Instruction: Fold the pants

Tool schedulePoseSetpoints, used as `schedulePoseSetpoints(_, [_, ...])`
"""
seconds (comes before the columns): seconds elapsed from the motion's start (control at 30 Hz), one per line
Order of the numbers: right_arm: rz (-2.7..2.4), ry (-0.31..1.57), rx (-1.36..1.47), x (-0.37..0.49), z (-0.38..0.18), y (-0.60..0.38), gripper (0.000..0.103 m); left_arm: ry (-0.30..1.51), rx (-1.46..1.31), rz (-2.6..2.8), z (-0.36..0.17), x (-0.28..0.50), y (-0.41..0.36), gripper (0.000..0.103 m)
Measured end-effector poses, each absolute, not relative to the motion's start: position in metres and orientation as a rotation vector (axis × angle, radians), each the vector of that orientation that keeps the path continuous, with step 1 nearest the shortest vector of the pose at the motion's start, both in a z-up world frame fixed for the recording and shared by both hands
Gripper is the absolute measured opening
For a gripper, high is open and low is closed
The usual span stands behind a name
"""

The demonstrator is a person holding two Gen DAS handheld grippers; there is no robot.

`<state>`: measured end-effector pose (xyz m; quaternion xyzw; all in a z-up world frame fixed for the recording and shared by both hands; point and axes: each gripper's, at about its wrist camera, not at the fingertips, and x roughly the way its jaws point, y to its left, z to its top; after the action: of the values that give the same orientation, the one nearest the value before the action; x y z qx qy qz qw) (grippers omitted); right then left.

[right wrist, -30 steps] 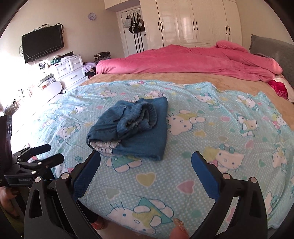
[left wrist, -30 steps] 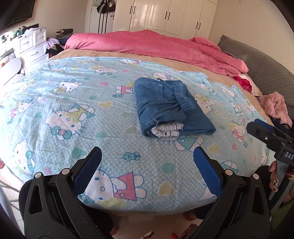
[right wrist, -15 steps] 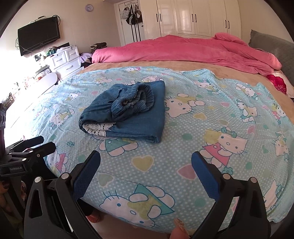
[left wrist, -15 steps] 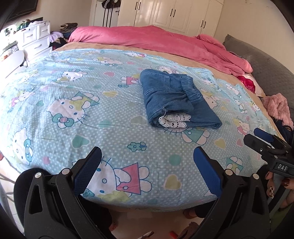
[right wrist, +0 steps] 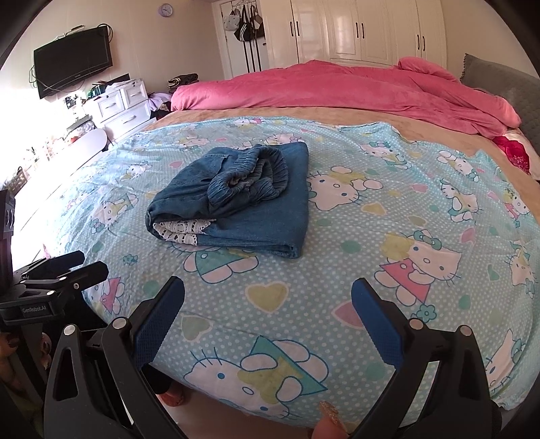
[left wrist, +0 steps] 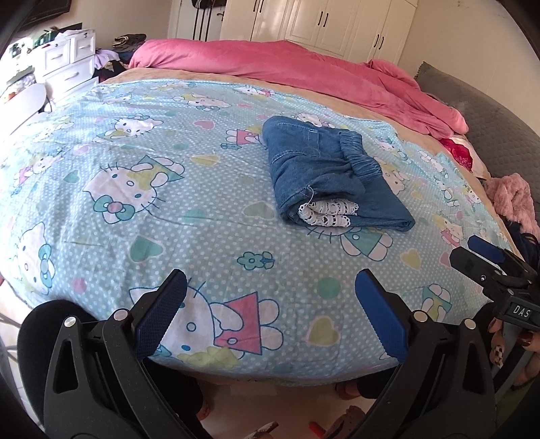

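Note:
The blue denim pants (left wrist: 324, 172) lie folded in a compact bundle on the light blue cartoon-cat sheet (left wrist: 135, 189), white lace hem at the near end. They also show in the right wrist view (right wrist: 243, 202), elastic waistband bunched on top. My left gripper (left wrist: 270, 287) is open and empty, above the bed's near edge, well short of the pants. My right gripper (right wrist: 268, 293) is open and empty, also back at the near edge. Each gripper shows in the other's view, the right one (left wrist: 489, 266) and the left one (right wrist: 64, 270).
A pink duvet (left wrist: 303, 74) is heaped across the far side of the bed. A grey headboard (left wrist: 489, 121) and a pink fuzzy garment (left wrist: 513, 199) are at the right. White drawers (right wrist: 118, 104), a wall TV (right wrist: 72, 60) and wardrobes (right wrist: 354, 30) line the room.
Both grippers stayed open and empty; both cameras tilted or shifted, so the bed and pants sit lower in the left view. The pants have not moved.

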<state>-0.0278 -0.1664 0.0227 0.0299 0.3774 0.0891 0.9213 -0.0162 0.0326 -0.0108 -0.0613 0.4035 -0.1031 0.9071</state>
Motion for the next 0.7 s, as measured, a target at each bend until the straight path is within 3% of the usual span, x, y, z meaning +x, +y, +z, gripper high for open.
schedulePoseSetpoints(0.7, [0.17, 0.775, 0.058, -0.0256, 0.0231, -0.1662, 0.099, 0.842, -0.13, -0.204, -0.0106, -0.0153, 0.0363, 0.094])
